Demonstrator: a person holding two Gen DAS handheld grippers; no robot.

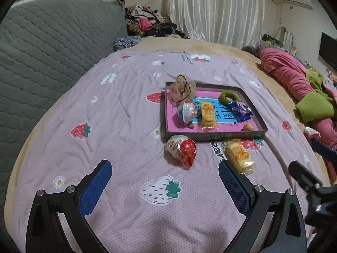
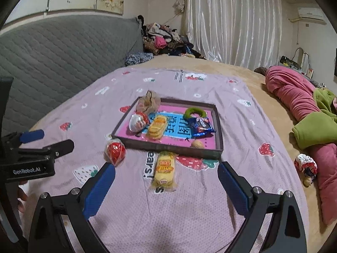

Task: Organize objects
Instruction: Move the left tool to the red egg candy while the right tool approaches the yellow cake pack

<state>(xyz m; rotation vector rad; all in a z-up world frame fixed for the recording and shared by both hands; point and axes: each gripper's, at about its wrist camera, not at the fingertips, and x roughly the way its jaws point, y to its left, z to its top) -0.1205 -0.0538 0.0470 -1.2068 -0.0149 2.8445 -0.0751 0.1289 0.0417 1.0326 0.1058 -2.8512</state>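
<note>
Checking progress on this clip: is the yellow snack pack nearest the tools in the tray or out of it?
Out. The yellow snack pack lies on the pink quilt just in front of the tray, ahead of the open right tool; a second one lies inside.

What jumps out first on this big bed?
The shallow tray with a bright pink floor sits mid-blanket, holding snacks, a green ring and a blue packet. Just outside its near wall lie a red egg-shaped treat and a yellow cake pack, on the strawberry blanket.
</note>
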